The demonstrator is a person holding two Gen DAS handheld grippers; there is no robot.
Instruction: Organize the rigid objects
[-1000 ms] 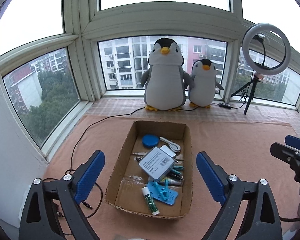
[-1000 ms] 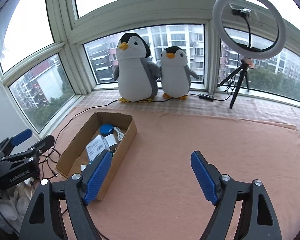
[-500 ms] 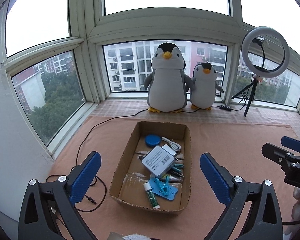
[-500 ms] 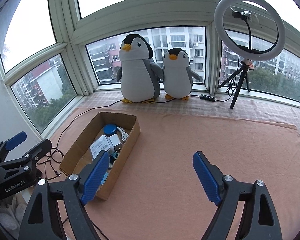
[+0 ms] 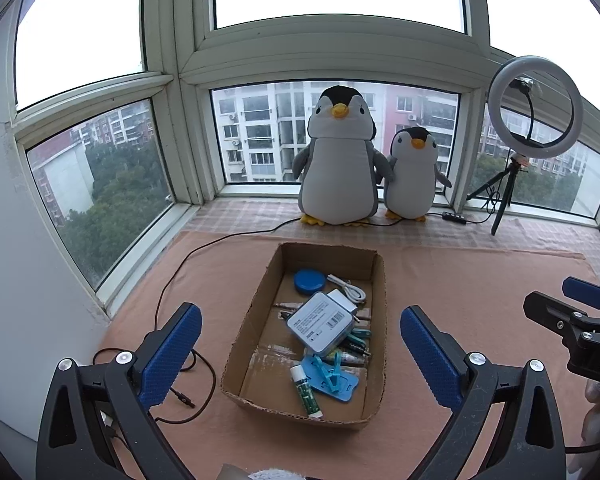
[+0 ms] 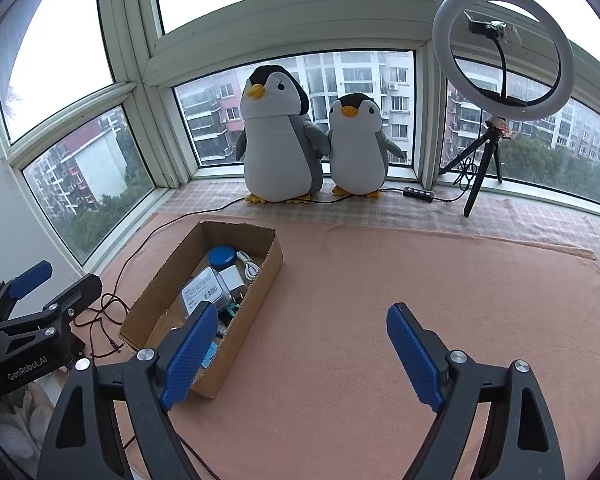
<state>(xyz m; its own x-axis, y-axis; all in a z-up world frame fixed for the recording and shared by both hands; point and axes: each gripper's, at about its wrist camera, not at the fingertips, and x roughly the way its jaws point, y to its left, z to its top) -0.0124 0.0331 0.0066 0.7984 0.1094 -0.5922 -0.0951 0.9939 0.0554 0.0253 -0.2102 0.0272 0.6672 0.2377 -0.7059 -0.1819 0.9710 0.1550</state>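
Note:
An open cardboard box [image 5: 242, 336] lies on the peach mat. It holds a white power bank [image 5: 320, 322], a blue round lid [image 5: 309, 281], a white cable [image 5: 348, 288], a blue clip stand [image 5: 334, 378], a green-and-white tube [image 5: 307, 390] and several small pieces under the power bank. My left gripper [image 5: 300, 314] hovers in front of the box, open, with nothing between its pads. My right gripper [image 6: 303, 310] is open over bare mat, to the right of the box [image 6: 246, 316]. A white charger [image 6: 231, 279] shows in the right wrist view.
Two plush penguins [image 5: 340, 164] stand on the sill at the back. A ring light on a tripod [image 6: 500, 56] is at the back right. A black cable [image 5: 180, 280] loops on the mat left of the box. Windows close off the left and far sides.
Both pairs of jaws have spread a little wider. The left gripper has drawn back slightly from the box. The right gripper has stayed in place.

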